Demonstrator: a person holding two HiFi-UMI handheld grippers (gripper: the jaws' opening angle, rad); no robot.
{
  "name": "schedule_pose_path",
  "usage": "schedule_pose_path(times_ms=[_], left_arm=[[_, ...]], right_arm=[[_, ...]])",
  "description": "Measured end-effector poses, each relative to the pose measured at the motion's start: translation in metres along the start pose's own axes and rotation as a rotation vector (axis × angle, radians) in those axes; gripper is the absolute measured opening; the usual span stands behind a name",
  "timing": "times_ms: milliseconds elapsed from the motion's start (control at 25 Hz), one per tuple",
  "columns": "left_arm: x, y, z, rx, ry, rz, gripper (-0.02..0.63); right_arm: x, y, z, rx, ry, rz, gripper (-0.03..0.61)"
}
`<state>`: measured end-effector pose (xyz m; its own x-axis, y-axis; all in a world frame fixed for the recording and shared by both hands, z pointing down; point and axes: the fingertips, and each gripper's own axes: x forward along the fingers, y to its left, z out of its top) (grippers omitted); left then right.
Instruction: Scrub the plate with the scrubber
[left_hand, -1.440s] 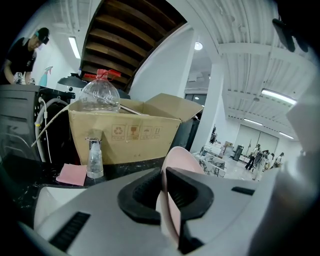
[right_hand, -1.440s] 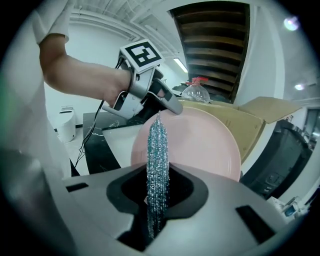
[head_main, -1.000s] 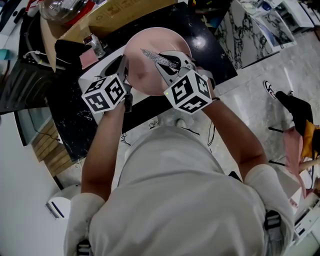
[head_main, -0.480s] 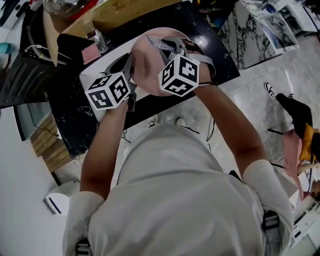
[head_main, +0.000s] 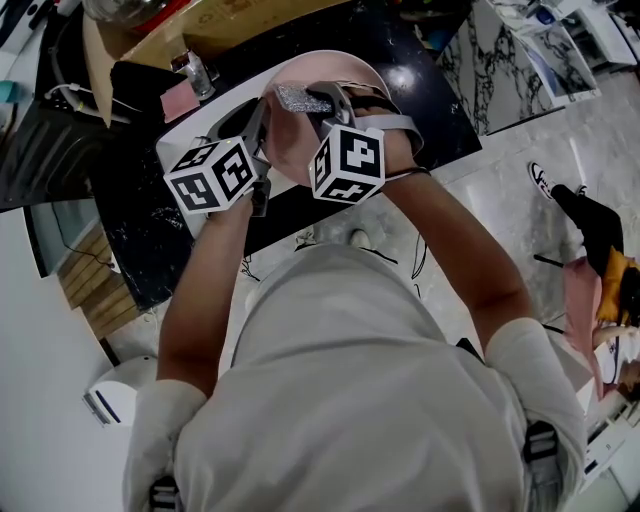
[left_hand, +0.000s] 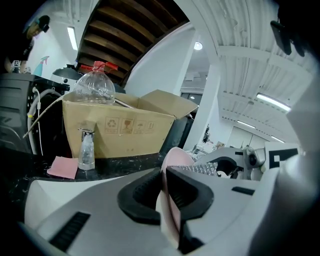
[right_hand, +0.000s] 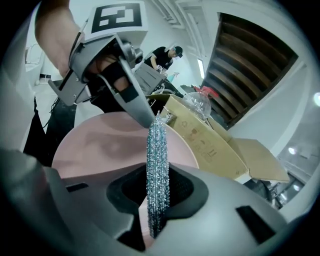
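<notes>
A pink plate (head_main: 290, 150) is held on edge over a white sink (head_main: 195, 140). My left gripper (head_main: 262, 125) is shut on its left rim; in the left gripper view the rim (left_hand: 172, 155) runs between the black pads (left_hand: 145, 192). Those jaws have just eased open a little, with the rim still between them. My right gripper (head_main: 322, 100) is shut on a flat silver scrubber (head_main: 300, 98), which lies against the plate's upper face. In the right gripper view the scrubber (right_hand: 157, 165) stands on edge between the jaws, with the plate (right_hand: 100, 145) behind it.
A black stone counter (head_main: 400, 90) surrounds the sink. Behind it stand a cardboard box (left_hand: 120, 127), a clear bottle (left_hand: 95, 87) on top of it, a small tap-like bottle (left_hand: 86, 150) and a pink cloth (left_hand: 62, 167). A person (right_hand: 165, 57) stands far off.
My right gripper has rolled and slid up and left across the plate, carrying the scrubber from the plate's middle toward its upper left. The left gripper and plate have stayed put.
</notes>
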<state>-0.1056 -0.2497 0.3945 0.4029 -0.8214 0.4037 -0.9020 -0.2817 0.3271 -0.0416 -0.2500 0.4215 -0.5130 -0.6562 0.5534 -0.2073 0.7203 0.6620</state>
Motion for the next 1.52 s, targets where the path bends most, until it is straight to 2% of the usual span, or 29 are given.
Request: schedule_pose_path(times_ms=[760,1280,1520], left_arm=[[-0.007,0.024,0.015,-0.057,-0.052,0.05,0.037],[-0.024,0.039,0.027,-0.081,-0.096,0.083,0.037],[-0.031,0.04,0.02,-0.08,-0.09,0.092,0.038]], right_arm=[[-0.014,0.082,0.023,-0.216,-0.095,0.146,0.075],[-0.024,0.112,-0.012,-0.254,-0.05,0.22,0.075],[-0.026,0.105,-0.034,-0.276,-0.007,0.184,0.075]])
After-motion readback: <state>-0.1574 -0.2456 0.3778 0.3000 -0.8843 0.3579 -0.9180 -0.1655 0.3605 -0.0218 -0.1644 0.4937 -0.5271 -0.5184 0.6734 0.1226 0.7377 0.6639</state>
